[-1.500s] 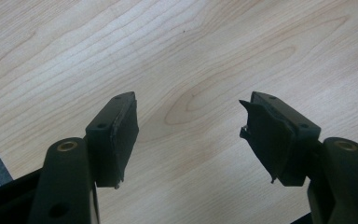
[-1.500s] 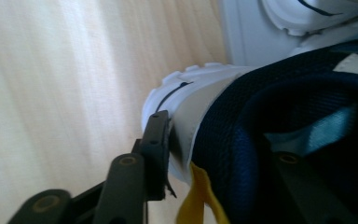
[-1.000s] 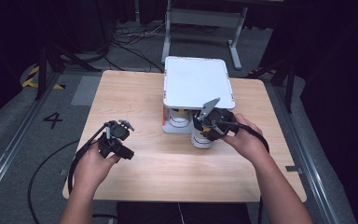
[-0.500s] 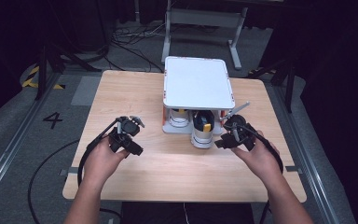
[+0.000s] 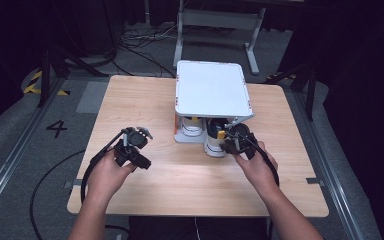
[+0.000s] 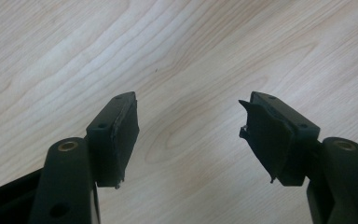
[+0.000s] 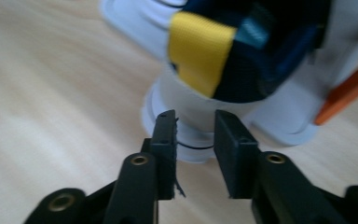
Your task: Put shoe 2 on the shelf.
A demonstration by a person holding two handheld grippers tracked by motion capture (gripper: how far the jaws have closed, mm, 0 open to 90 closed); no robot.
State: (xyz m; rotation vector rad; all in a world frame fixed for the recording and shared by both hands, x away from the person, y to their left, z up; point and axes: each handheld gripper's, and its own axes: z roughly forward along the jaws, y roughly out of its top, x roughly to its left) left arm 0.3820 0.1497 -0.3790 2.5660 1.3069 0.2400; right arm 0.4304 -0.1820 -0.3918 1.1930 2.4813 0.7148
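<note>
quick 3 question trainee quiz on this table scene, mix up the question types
1. True or false: the left gripper holds a shoe.
2. Which gripper is at the heel of the white shoe? A) left B) right
3. Fill in: the shoes sit under a white ____ on the wooden table.

Key:
1. False. Its jaws stand wide over bare wood, nothing between them.
2. B. The right gripper points at the heel; its jaws have just been closing, and its own view shows a gap between them, the shoe beyond the tips.
3. tray, or shelf top.
</note>
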